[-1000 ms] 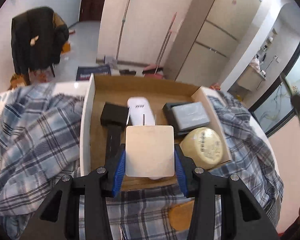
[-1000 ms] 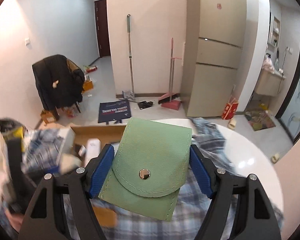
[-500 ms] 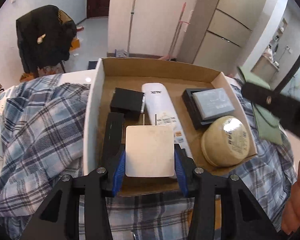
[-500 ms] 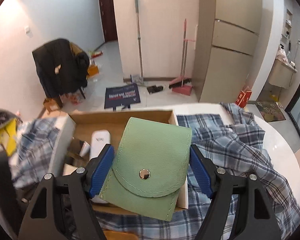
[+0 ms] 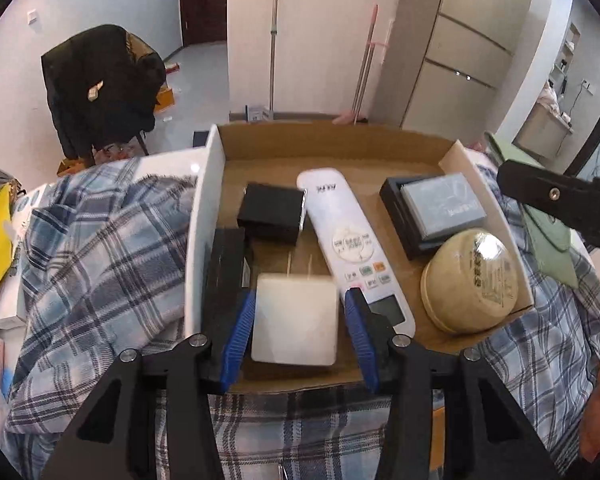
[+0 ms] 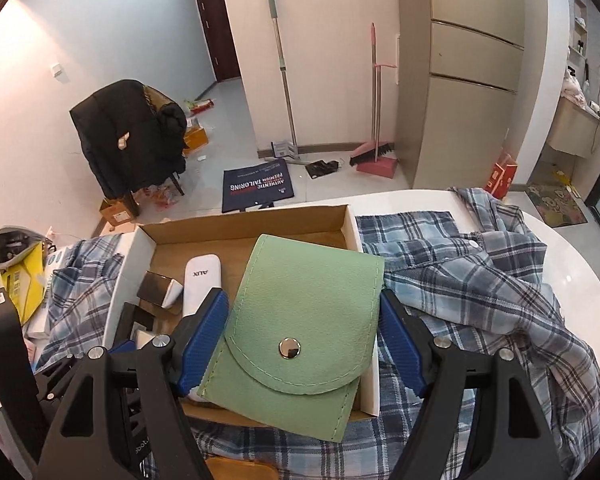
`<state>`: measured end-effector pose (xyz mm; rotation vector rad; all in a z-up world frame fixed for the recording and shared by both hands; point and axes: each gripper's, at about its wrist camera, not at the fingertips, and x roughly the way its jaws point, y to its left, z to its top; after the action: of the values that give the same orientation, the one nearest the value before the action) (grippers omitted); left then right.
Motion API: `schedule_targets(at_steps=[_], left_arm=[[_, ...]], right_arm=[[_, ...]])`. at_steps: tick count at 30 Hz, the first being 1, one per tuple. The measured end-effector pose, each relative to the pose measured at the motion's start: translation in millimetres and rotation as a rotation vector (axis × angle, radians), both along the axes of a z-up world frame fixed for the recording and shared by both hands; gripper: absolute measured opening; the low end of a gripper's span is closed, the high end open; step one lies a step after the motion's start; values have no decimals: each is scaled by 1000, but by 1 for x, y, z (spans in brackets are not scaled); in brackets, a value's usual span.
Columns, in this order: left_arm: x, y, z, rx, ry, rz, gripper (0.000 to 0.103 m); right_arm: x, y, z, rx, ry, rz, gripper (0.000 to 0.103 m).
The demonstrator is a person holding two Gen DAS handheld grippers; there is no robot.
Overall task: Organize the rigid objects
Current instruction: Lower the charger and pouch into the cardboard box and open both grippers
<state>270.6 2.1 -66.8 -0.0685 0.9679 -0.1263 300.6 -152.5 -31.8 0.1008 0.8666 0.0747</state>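
Box [image 5: 400, 142] holds five items; each tool grips one more.

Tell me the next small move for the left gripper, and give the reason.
Probably pull the left gripper straight back. Its jaws stand apart from the white charger, with a gap on each side, and the charger sits inside the cardboard box between the black bar and the white remote. The right gripper holds the green pouch over the box.

wrist views, close above shared cardboard box [image 5: 332, 148]
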Motion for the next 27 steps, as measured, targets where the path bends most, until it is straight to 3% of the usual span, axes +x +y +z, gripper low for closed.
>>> schedule_targets(at_steps=[1, 3, 4, 7, 9, 12, 17, 21, 27], left_arm=[[-3, 1, 5, -14, -14, -1, 51], [-8, 6, 18, -38, -64, 13, 67], [-11, 9, 24, -41, -105, 22, 70], [-27, 16, 51, -15, -279, 67, 81], [-40, 23, 65, 19, -405, 125, 94], [-45, 40, 75, 28, -500, 227, 103], [-40, 45, 68, -32, -458, 197, 103], [-42, 40, 72, -12, -467, 139, 103], [-48, 46, 81, -48, -473, 148, 103]], right_arm=[[0, -1, 1, 12, -6, -1, 74], [-1, -3, 3, 36, -22, 1, 74], [-2, -4, 4, 44, -35, 1, 74], [-4, -1, 5, 42, -75, 10, 74], [-5, 3, 4, 41, -91, 20, 74], [-4, 6, -2, 75, -82, 21, 74], [-7, 28, -10, 72, -86, 96, 74], [-18, 54, -16, 30, -126, 157, 75], [-17, 77, -38, -4, -60, 223, 75]])
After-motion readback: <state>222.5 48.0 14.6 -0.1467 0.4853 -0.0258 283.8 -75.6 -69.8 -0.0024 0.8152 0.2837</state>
